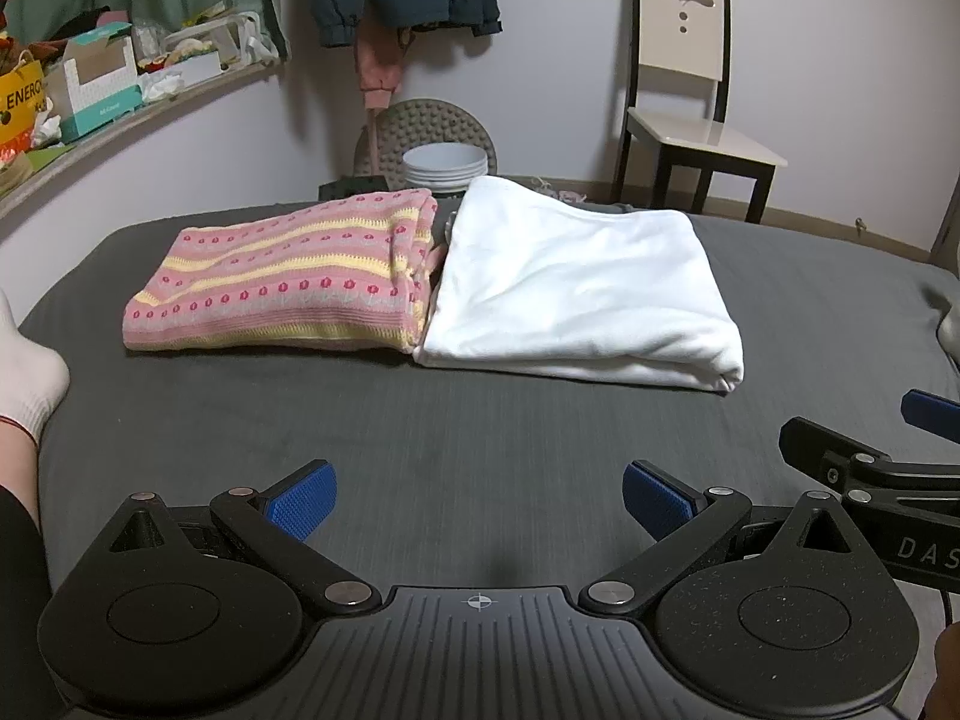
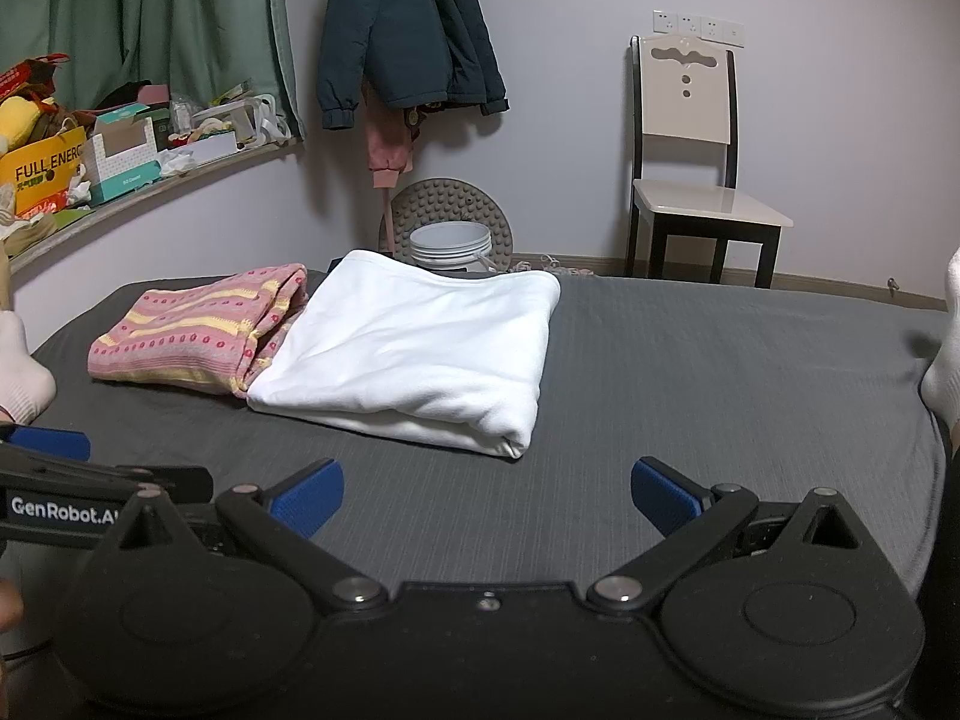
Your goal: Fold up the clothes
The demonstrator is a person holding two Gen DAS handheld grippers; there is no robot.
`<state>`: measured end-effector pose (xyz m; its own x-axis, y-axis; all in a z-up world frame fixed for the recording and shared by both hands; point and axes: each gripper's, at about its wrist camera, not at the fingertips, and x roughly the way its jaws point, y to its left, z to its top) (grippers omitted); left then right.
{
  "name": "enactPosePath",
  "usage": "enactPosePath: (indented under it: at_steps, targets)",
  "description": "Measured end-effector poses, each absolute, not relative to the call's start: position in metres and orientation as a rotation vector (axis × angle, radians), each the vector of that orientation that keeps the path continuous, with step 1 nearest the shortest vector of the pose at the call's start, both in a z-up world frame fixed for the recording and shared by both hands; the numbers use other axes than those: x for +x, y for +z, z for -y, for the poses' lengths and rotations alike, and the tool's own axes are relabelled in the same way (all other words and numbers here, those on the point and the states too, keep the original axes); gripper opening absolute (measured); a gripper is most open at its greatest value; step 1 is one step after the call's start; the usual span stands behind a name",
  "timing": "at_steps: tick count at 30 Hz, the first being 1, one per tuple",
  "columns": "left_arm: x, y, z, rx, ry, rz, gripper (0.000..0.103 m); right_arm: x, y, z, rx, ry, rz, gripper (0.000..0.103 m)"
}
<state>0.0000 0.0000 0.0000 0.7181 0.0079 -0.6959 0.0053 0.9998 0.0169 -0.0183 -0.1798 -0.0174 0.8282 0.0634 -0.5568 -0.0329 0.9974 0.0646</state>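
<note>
A folded white garment (image 1: 576, 288) (image 2: 420, 354) lies on the grey bed sheet (image 1: 480, 450) (image 2: 690, 372). Against its left side rests a folded pink and yellow striped knit (image 1: 282, 276) (image 2: 192, 330), its right end tucked slightly under the white one. My left gripper (image 1: 480, 507) is open over bare sheet, well short of both garments, nothing between its blue pads. My right gripper (image 2: 487, 501) is open too, just in front of the white garment's near corner and holding nothing. Each gripper shows at the edge of the other's view.
A person's feet in white socks (image 1: 27, 372) (image 2: 948, 354) rest on the bed at both sides. Beyond the bed stand a chair (image 1: 690, 102), a white bucket (image 1: 444, 168), hanging jackets (image 2: 408, 36) and a cluttered shelf (image 1: 90, 90) on the left.
</note>
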Motion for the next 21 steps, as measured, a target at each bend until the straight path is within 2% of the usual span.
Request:
enactPosePath:
  at_steps: [21]
  targets:
    - [0.0013, -0.0018, 0.0000, 0.024, 0.010, -0.775, 0.102, -0.0177, -0.0177, 0.1803, 0.051, 0.053, -0.594, 0.103]
